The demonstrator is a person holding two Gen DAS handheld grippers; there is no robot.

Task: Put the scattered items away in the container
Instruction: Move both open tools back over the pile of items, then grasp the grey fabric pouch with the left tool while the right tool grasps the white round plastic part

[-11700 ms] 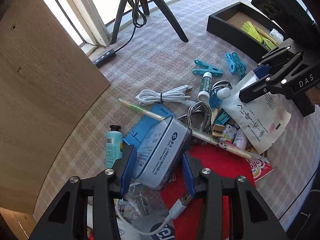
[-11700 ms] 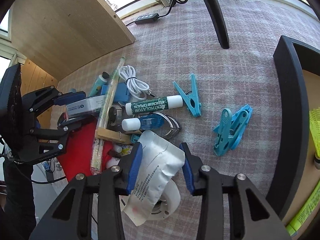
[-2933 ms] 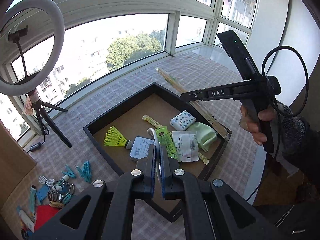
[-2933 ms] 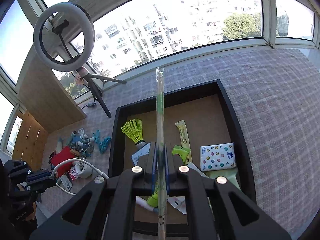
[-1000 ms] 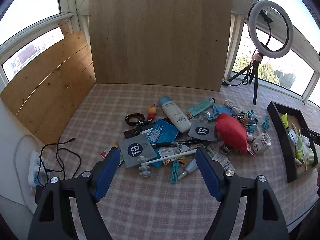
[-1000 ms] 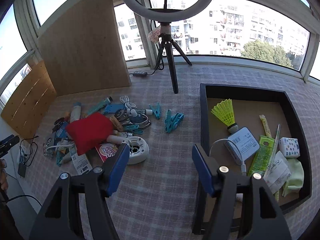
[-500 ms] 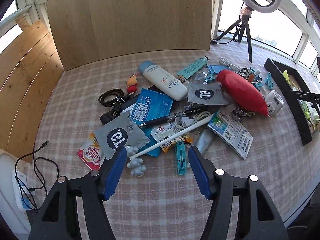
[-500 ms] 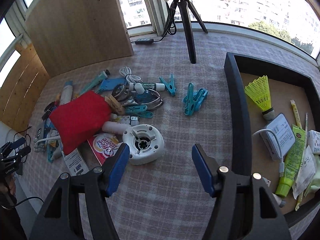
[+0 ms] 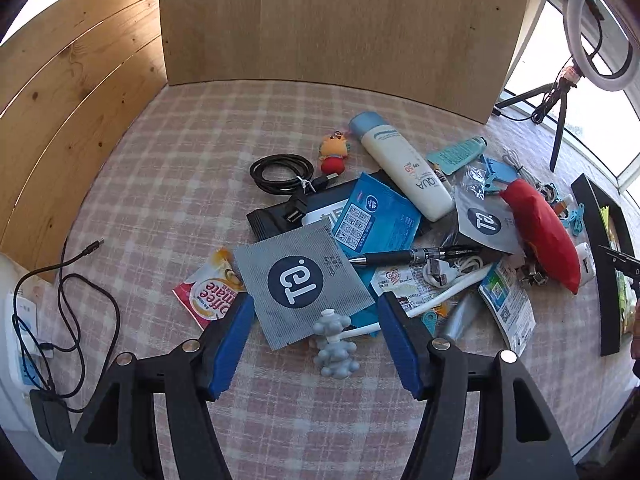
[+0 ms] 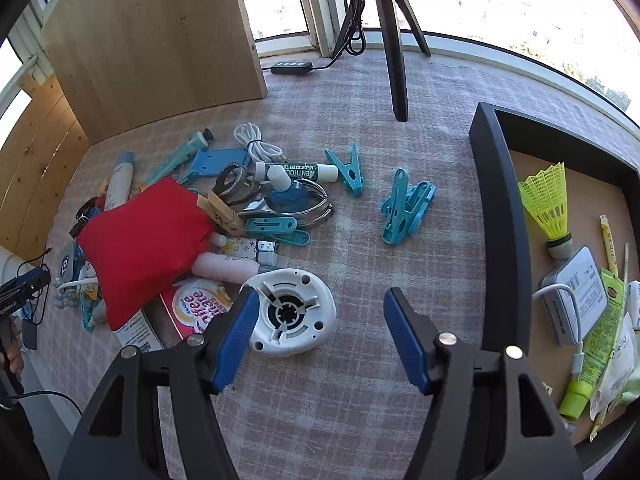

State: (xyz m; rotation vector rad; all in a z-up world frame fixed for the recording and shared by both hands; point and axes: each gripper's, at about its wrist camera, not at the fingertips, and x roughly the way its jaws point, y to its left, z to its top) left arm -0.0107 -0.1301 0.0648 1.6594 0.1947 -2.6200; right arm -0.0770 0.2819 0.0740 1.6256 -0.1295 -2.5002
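Scattered items lie in a pile on the checked cloth. My left gripper [image 9: 314, 308] hovers low over the near end of the pile with its jaws opening. A grey sachet [image 9: 298, 276] and a grey knobbly toy [image 9: 334, 346] lie between its fingers, untouched. Beyond them are a black pen [image 9: 412, 257], a blue wipes pack [image 9: 372, 216] and a red pouch [image 9: 544, 232]. My right gripper [image 10: 322, 300] is open and empty above a white round device [image 10: 294, 312], between the red pouch [image 10: 148, 240] and the black tray [image 10: 504, 216]. The tray holds a yellow shuttlecock [image 10: 550, 204] and a power bank [image 10: 576, 284].
Teal clothes pegs [image 10: 404, 208] lie between pile and tray. Wooden boards [image 9: 320, 20] wall the far and left sides. A ring-light tripod [image 10: 394, 40] stands at the back. A power strip with cables [image 9: 24, 320] sits at the left table edge. A coiled black cable [image 9: 282, 168] lies behind the pile.
Both grippers have come down and closer to the table, so the pile looks larger. The left jaws stand narrower than a second ago. The right jaws kept their width.
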